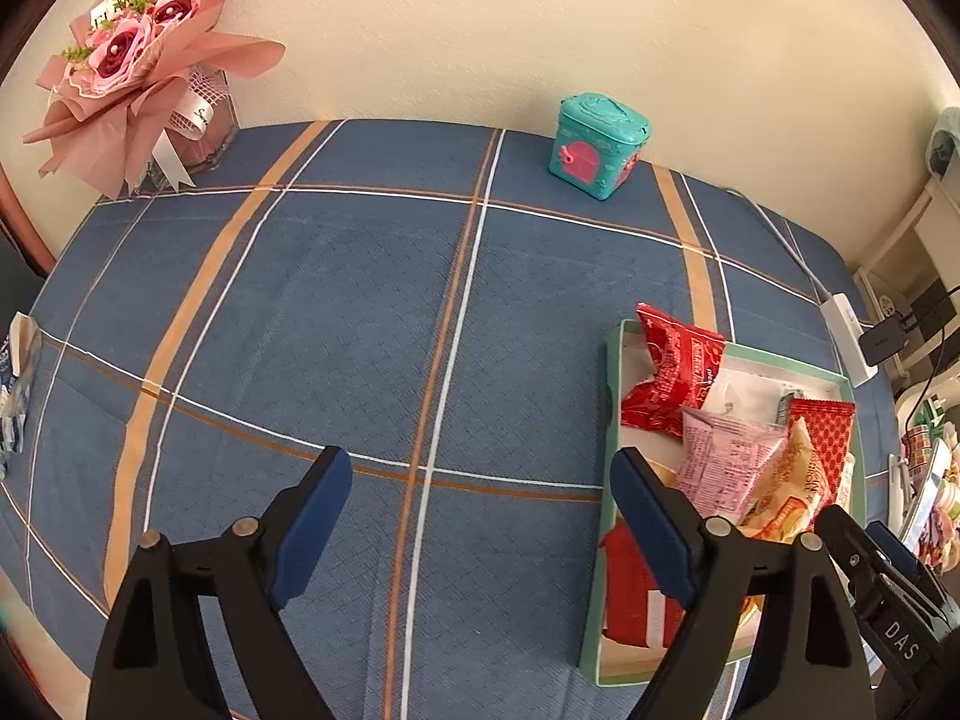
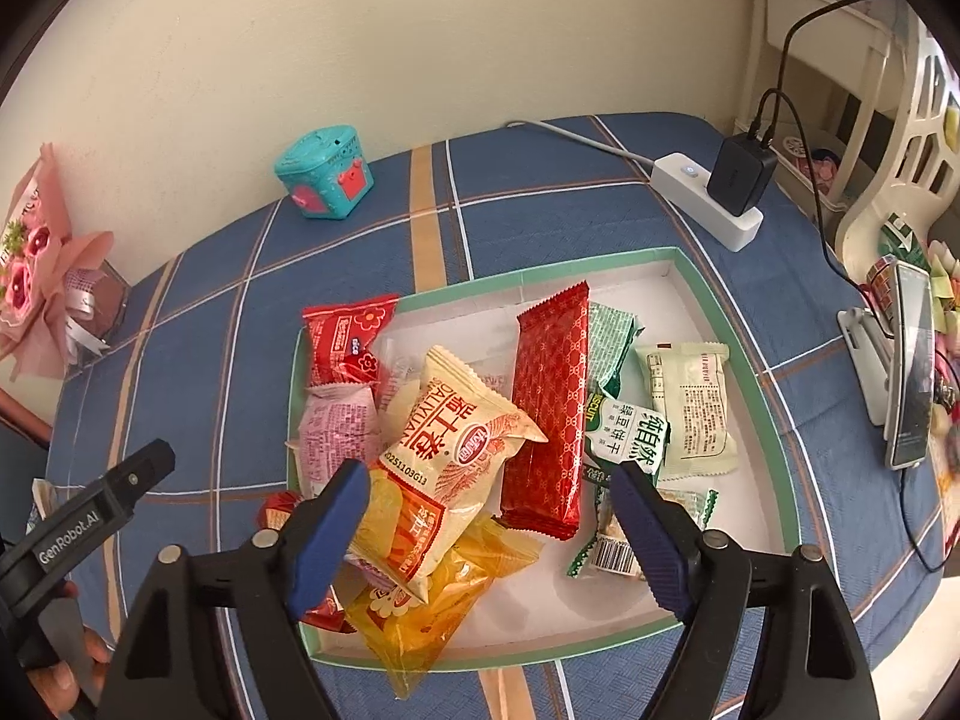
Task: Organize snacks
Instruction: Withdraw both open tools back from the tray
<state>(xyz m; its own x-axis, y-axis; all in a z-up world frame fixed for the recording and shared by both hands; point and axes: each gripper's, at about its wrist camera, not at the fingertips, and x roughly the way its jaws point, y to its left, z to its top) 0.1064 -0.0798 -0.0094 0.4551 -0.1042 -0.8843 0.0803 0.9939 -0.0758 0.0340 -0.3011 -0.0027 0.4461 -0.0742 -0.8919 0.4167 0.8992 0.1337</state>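
Far out to the left of the left claw [image 1: 474, 525], a pink paper bouquet [image 1: 129, 54] leans against the wall, well clear of the work. This claw hangs over bare plaid tablecloth [image 1: 336, 312], its jaws spread wide with nothing between them, which suggests it is simply waiting its turn. Ahead of it and to its right stands a teal toy house [image 1: 597, 144], also near the wall.

Just beside its right finger lies the green-rimmed tray [image 2: 774, 414], where the snacks are gathered in a loose pile, so they appear collected but not yet tidily arranged. The right claw [image 2: 489, 531] hovers directly above that pile, jaws wide apart and gripping nothing; a cream-and-orange packet [image 2: 462, 444] lies beneath and between its fingers, with a long red wafer packet [image 2: 552, 408] just ahead. Green biscuit packets [image 2: 630, 438] lie ahead of its right finger. Beyond, to the right, sits a white power strip [image 2: 708, 198].
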